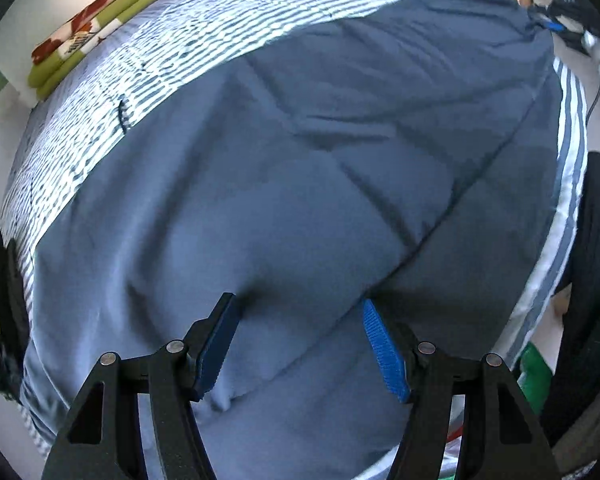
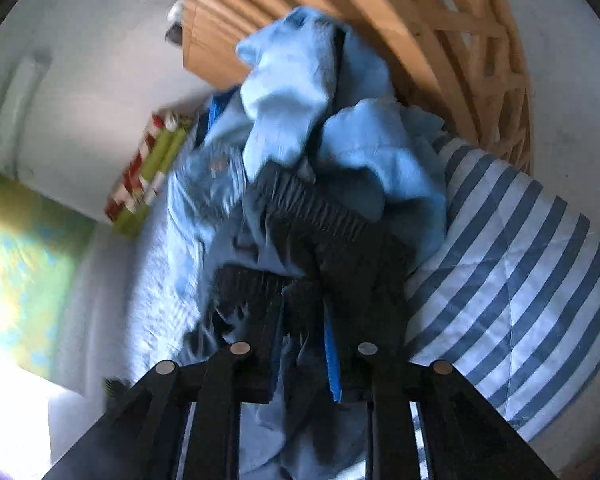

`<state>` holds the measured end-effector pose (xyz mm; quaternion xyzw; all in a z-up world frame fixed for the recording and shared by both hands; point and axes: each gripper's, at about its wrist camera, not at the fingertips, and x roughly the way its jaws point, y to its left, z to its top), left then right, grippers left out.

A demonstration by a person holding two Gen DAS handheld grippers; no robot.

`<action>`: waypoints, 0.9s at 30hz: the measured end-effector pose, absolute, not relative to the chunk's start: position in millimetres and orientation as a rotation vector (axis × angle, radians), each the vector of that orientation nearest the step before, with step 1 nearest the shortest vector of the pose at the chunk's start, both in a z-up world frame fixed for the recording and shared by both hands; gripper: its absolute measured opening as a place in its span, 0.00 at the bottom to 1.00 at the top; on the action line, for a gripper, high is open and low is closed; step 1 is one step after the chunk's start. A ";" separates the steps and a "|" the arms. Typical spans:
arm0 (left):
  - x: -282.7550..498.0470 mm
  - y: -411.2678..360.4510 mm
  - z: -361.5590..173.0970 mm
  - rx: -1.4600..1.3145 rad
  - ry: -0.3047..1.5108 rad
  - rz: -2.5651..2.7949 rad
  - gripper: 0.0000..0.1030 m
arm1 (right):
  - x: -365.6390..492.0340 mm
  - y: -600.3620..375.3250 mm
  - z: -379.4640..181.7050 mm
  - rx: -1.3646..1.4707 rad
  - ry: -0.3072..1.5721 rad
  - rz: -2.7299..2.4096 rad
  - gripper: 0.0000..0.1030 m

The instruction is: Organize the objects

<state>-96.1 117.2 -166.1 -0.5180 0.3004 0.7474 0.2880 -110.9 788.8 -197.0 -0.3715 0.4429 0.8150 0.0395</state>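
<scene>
Quilt (image 1: 300, 200): filled the left view, spread flat as the sorting surface.
Pile of clothes (image 2: 320, 120): lay at 12 o'clock, beside a wooden rack (image 2: 440, 40).
Right gripper (image 2: 304, 344): clamped on dark shorts (image 2: 340, 240), apparently carrying them.
Left gripper (image 1: 300, 344): jaws apart, empty, pointed down at the quilt.
Folded cloths (image 1: 96, 28): stacked at 10 o'clock, likely sorted.

The big quilt (image 1: 300, 184) is plain slate blue, edged with blue-and-white stripes, and a striped blue-and-white pillow (image 2: 520, 280) lies beside a heap of pale blue clothes (image 2: 300, 92) with a dark, ribbed garment (image 2: 332, 232). Folded cloths (image 1: 96, 28) show lime green under a red-and-white print, and the slatted headboard (image 2: 440, 40) is honey-coloured wood.
</scene>
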 end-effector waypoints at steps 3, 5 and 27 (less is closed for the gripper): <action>-101.0 122.2 -168.9 -1.403 0.777 1.963 0.41 | -107.9 791.6 -189.2 -1.105 1.271 2.526 0.31; -100.5 126.6 -170.1 -1.403 0.774 1.946 0.30 | -111.2 791.5 -182.0 -1.094 1.206 2.567 0.31; -86.8 137.3 -166.1 -1.329 0.838 1.957 0.05 | -194.4 717.9 -161.2 -1.585 0.513 2.761 0.26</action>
